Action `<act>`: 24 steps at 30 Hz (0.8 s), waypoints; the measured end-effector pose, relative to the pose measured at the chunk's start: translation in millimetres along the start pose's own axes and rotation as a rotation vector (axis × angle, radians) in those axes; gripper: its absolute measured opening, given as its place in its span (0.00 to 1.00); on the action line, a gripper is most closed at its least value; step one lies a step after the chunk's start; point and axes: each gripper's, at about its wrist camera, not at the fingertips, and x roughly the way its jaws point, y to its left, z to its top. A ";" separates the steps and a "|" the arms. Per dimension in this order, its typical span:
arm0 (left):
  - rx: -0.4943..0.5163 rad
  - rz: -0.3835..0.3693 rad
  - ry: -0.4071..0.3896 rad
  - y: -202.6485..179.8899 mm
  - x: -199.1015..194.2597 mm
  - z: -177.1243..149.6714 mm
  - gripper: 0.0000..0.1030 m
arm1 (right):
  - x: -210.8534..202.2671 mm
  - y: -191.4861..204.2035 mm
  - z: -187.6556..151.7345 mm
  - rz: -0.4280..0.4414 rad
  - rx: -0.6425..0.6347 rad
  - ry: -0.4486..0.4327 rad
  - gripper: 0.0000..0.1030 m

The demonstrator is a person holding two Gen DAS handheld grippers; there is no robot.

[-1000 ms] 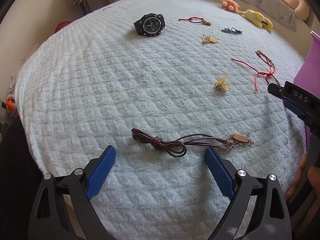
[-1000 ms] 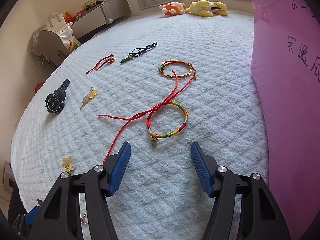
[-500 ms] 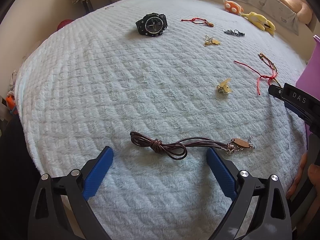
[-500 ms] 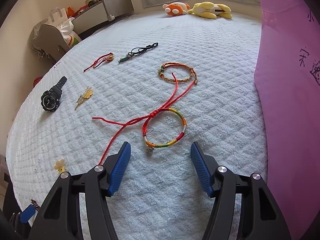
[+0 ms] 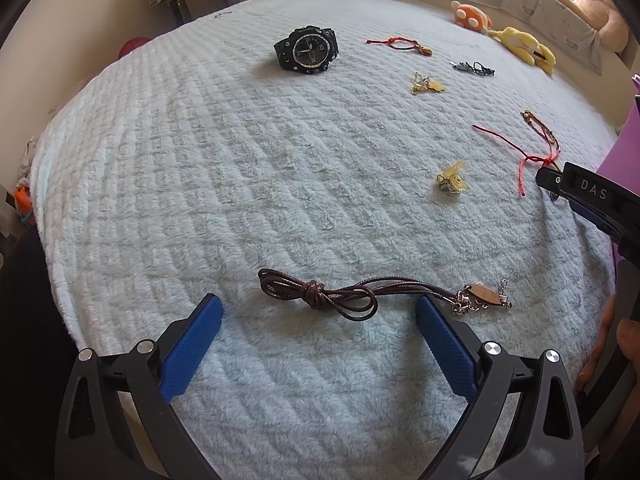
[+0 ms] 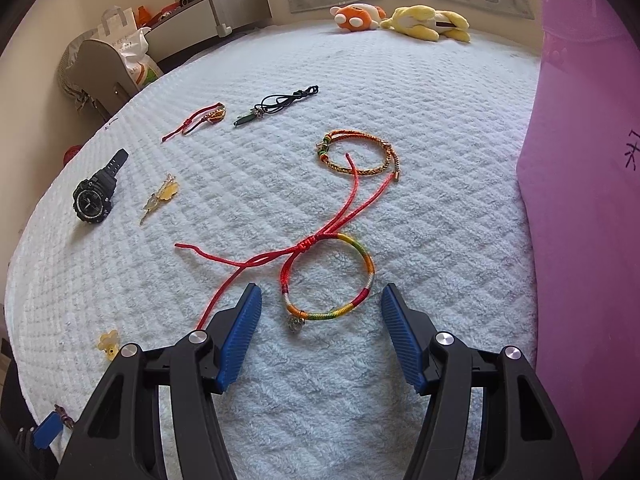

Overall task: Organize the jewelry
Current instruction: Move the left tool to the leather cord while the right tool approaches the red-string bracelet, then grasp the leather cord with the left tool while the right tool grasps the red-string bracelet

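Several pieces of jewelry lie scattered on a pale, fluffy quilted bedspread [image 6: 420, 112] that covers a bed; we describe them from largest to smallest.

Along the bedspread's right edge stands a big pink box [image 6: 580, 200], probably where the pieces belong.

Near the far left edge lies a black wristwatch [image 5: 306, 51], the heaviest and stiffest piece. We judge it easiest to pinch across the strap, not the glass face.

Close to the near edge lies a brown leather cord necklace [image 5: 320, 294], coiled and knotted, with a small oval pendant and a metal clasp at its right end. Our left gripper [image 5: 316, 318] hovers just short of it, jaws spread wide and holding nothing. The cord looks light and limp; we would take it at the knot, where it is thickest, since a single strand could slip from the pads.

Toward the right edge, beside the box, lies a rainbow woven bracelet [image 6: 330, 276] with long red tails and a tiny bead charm. Our right gripper [image 6: 320, 314] sits just in front of it, jaws apart and empty, one finger on each side of the ring's near arc. It is soft and featherweight; we would pinch the woven band itself, as the tails would drag.

Just beyond lies a gold-and-red braided bracelet [image 6: 360, 152], with one red tail lying across it.

Smaller pieces lie mid-bedspread: a red string charm [image 6: 200, 122], a dark cord pendant [image 6: 276, 106], gold earrings [image 6: 162, 196], and a yellow flower clip [image 6: 108, 342]. These look delicate.
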 end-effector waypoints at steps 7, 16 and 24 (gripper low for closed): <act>-0.005 0.012 -0.010 -2.7 2.8 -0.8 0.95 | 4.7 3.3 1.9 -0.022 -0.016 0.006 0.58; 0.027 0.014 -0.022 -6.1 4.2 0.7 0.94 | 7.6 9.7 1.7 -0.063 -0.045 0.012 0.58; 0.091 -0.019 -0.028 -8.1 1.3 1.9 0.82 | 8.5 11.3 1.9 -0.075 -0.053 0.023 0.58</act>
